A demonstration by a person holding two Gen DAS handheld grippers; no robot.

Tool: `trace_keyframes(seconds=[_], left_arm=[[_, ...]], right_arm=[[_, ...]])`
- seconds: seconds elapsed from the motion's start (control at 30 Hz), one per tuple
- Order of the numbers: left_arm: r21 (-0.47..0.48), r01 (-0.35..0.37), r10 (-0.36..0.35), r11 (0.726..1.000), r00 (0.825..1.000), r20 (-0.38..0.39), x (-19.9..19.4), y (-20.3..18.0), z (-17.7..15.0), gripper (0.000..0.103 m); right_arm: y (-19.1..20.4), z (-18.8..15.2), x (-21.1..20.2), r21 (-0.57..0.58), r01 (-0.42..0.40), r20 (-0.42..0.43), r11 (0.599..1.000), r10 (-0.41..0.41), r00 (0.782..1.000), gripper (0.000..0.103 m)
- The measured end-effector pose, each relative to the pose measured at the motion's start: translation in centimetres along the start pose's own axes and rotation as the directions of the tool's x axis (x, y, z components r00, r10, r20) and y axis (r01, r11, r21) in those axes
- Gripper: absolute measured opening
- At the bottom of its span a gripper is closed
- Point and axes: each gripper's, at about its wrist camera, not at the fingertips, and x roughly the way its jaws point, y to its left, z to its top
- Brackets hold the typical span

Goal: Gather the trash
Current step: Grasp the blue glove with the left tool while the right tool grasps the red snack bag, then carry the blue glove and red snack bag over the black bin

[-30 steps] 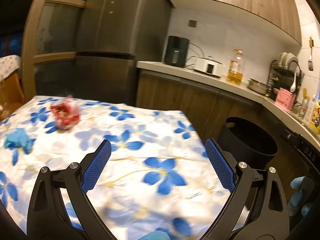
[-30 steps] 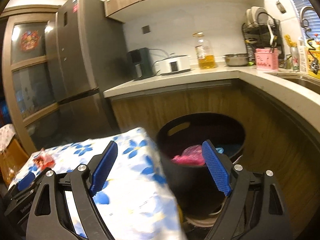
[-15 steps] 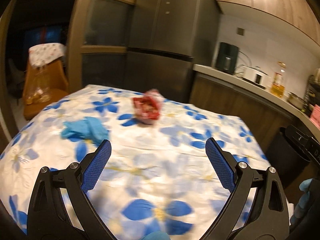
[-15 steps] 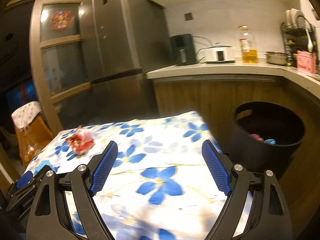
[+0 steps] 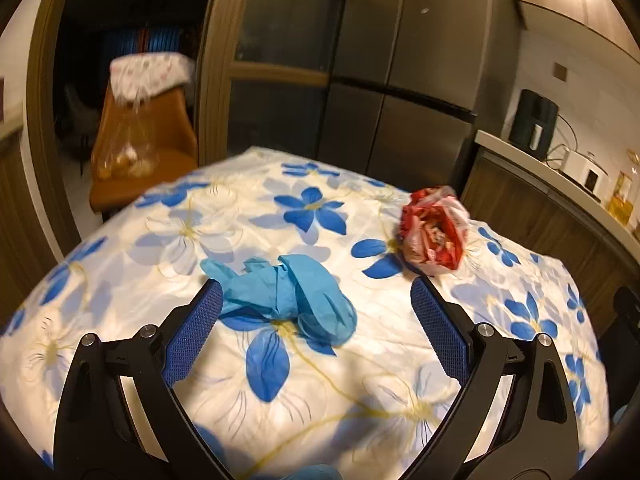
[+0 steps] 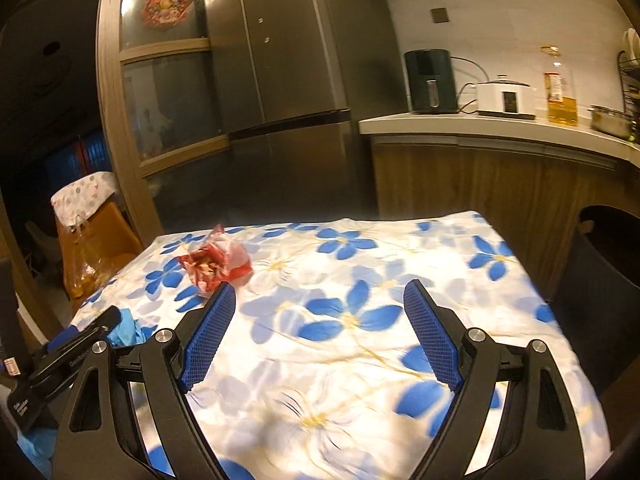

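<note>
A crumpled blue glove [image 5: 286,294] lies on the flowered tablecloth [image 5: 360,360], just ahead of my open, empty left gripper [image 5: 316,312], nearer its left finger. A crumpled red and white wrapper [image 5: 434,236] lies farther back to the right. In the right wrist view the wrapper [image 6: 216,264] lies just beyond the left fingertip of my open, empty right gripper [image 6: 320,312], and a bit of the glove [image 6: 128,330] shows behind the left gripper's body at lower left. The black trash bin [image 6: 604,264] stands off the table's right side.
A steel fridge [image 6: 288,80] and a glass-door cabinet [image 6: 168,100] stand behind the table. An orange chair [image 5: 144,148] with a plastic bag stands at the far left. A kitchen counter [image 6: 500,128] with appliances and an oil bottle runs along the right.
Both grippers have swung left, away from the bin and over the table. The glove and wrapper have come closer and more central. Both grippers stay open.
</note>
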Motion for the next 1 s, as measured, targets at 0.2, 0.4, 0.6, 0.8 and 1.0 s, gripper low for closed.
trace_keyframes(seconds=[0.2,0.4,0.6,0.8,1.0], left_arm=[[-0.011,-0.030,0.029,0.999,0.997,-0.072,2.7,0.0,0.4,0.083],[-0.049,0.041,-0.050,0.998,0.981,-0.185,5.2,0.7,-0.3,0.031],[-0.105,0.111,-0.125,0.988,0.982,-0.140,4.4,1.5,-0.6,0.010],[-0.089,0.111,-0.116,0.990,0.991,-0.060,2.1,1.4,0.0,0.008],[-0.061,0.108,-0.110,0.992,0.993,-0.032,1.2,1.4,0.4,0.008]], right_arm=[[2.4,0.8,3.3,-0.007,-0.044,-0.017,0.999,0.044,0.999,0.083],[4.9,1.4,7.1,-0.043,-0.075,-0.060,0.996,0.072,0.996,0.083],[7.1,1.7,11.1,-0.057,-0.093,-0.101,0.994,0.087,0.991,0.082],[8.1,1.7,13.6,-0.036,-0.095,-0.127,0.995,0.090,0.988,0.077],[9.0,1.2,16.4,-0.042,-0.100,-0.205,0.994,0.090,0.975,0.055]])
